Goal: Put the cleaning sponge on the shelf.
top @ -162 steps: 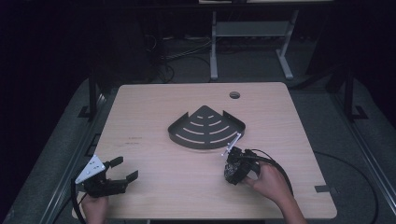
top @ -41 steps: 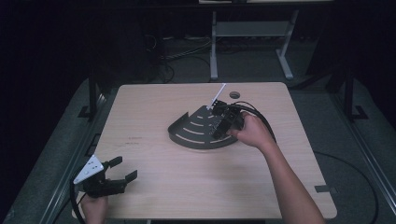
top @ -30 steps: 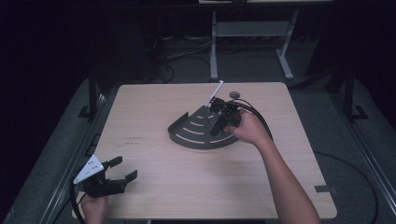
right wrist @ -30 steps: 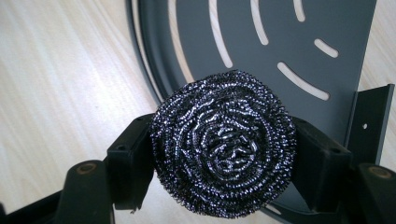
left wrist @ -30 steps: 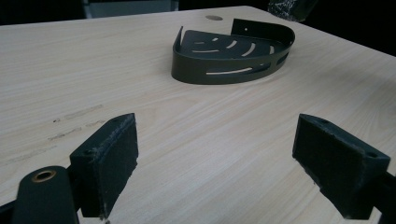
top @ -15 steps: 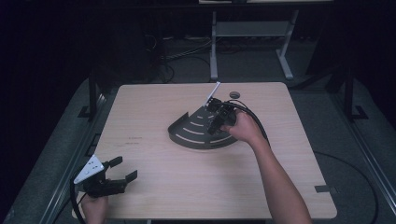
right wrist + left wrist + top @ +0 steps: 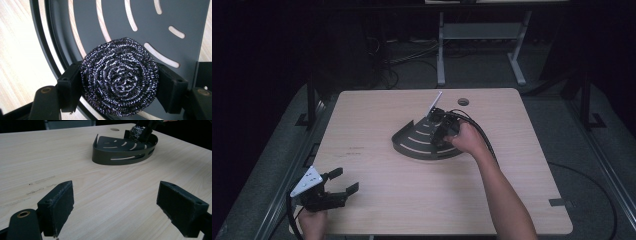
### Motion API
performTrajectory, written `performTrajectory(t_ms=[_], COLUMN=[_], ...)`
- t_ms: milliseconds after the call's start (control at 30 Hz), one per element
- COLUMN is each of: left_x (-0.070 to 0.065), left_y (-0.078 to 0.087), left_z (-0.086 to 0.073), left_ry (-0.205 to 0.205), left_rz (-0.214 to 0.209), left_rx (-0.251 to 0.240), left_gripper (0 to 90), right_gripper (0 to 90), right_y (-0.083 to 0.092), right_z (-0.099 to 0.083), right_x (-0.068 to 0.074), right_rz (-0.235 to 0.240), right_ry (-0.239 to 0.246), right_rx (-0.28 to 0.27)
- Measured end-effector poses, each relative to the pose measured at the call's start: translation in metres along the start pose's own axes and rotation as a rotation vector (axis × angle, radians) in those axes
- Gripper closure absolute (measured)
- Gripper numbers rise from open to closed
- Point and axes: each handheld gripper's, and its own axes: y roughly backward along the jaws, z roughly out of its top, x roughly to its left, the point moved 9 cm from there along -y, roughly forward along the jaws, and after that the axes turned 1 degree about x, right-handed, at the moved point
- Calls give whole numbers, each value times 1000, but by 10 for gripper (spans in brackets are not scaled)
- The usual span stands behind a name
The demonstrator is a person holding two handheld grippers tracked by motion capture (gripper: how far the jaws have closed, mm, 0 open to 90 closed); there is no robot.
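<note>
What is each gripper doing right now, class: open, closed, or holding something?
Left gripper: open, holding nothing, low over the wooden table.
Right gripper: closed on a round dark steel-wool scourer, over the dark slotted fan-shaped metal tray.

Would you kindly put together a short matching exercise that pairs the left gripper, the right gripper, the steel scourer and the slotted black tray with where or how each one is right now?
Things:
1. left gripper
2. right gripper
3. steel scourer
4. slotted black tray

States:
A. lies flat on the middle of the table
B. clamped between two jaws
C. open, near the table's front left corner
D. shut, over the tray

Pairs: 1-C, 2-D, 3-B, 4-A
</note>
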Motion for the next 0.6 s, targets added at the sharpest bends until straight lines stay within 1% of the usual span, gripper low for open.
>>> performTrajectory(t_ms=[133, 167, 200, 300, 400, 467, 600], left_x=[-1, -1, -1, -1, -1, -1, -1], left_y=[0, 0, 0, -1, -1, 0, 0], left_z=[1, 1, 1, 0, 1, 0, 1], left_ry=[1, -1, -2, 0, -4, 0, -2], left_rz=[-2, -3, -2, -7, -2, -3, -1], left_rx=[-3, -6, -3, 1, -1, 0, -1], left_gripper=[137, 137, 137, 137, 137, 137, 137], right_gripper=[298, 298, 299, 299, 298, 298, 298], right_y=[-5, -6, -8, -12, -18, -20, -23], right_z=[-1, -2, -2, -3, -6, -7, -5], right_x=[-3, -4, -5, -6, -8, -8, -10], right_rz=[-11, -20, -21, -10, -9, -9, -6], right_ry=[-7, -3, -12, -23, -32, -37, -42], right_rx=[11, 15, 14, 4, 14, 21, 12])
